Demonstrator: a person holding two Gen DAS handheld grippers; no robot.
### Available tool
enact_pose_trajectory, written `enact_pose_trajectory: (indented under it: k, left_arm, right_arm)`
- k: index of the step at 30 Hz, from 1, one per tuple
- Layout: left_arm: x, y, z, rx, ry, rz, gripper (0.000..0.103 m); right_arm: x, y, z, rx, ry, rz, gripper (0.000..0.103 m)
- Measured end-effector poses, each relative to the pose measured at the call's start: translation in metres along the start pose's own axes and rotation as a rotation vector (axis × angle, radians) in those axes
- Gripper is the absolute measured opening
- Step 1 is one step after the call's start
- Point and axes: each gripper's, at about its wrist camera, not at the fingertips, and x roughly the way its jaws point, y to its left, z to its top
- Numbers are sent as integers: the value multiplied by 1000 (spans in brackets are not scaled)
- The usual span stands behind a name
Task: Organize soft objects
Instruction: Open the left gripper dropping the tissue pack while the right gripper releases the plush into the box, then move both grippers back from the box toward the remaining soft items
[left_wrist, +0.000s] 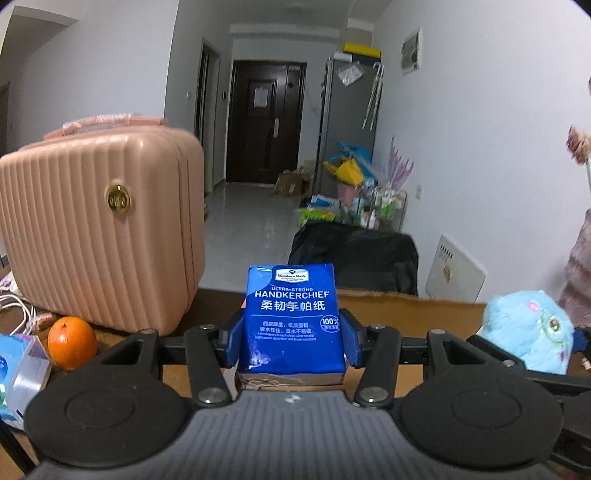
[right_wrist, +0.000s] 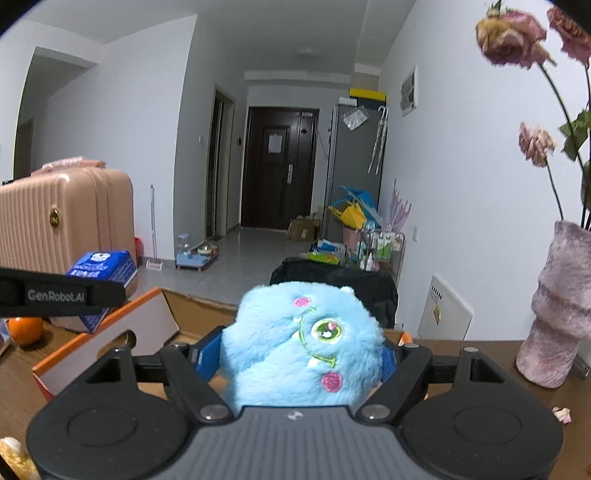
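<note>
Both grippers held soft items above the table and an open box.

The left gripper (left_wrist: 291, 334) clasped a blue tissue pack (left_wrist: 291, 317) upright between its blue pads (left_wrist: 229, 341), raised over the brown table (left_wrist: 207, 306), with the pink suitcase (left_wrist: 99, 229) and an orange (left_wrist: 72, 342) off to its left. The right gripper (right_wrist: 301, 356) was clamped on a fluffy blue plush (right_wrist: 303, 343), lifted above the box (right_wrist: 110, 334) with its orange-edged flap. A pink vase (right_wrist: 557, 314) of dried roses (right_wrist: 513, 35) stood on the table to the right of the plush.
</note>
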Motion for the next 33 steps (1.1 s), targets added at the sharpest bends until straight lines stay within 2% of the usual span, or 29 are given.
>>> enact_pose_trajectory:
  k: [15, 17, 19, 20, 25, 33]
  left_arm:
    - [8, -1, -6, 23, 19, 25, 53]
    - [9, 0, -6, 19, 19, 32, 58]
    - [7, 0, -6, 12, 16, 50, 89]
    - [5, 1, -7, 7, 6, 68, 93]
    - [3, 2, -7, 3, -11, 94, 103]
    - [2, 4, -6, -8, -8, 105, 103]
  right_arm:
    - [15, 0, -10, -1, 52, 3, 80]
    - [17, -1, -10, -4, 64, 5, 81]
    - [18, -1, -11, -3, 75, 2, 84]
    - [20, -1, -11, -3, 82, -4, 87]
    - [24, -2, -12, 12, 103, -14, 103]
    - [21, -5, -14, 14, 106, -20, 103]
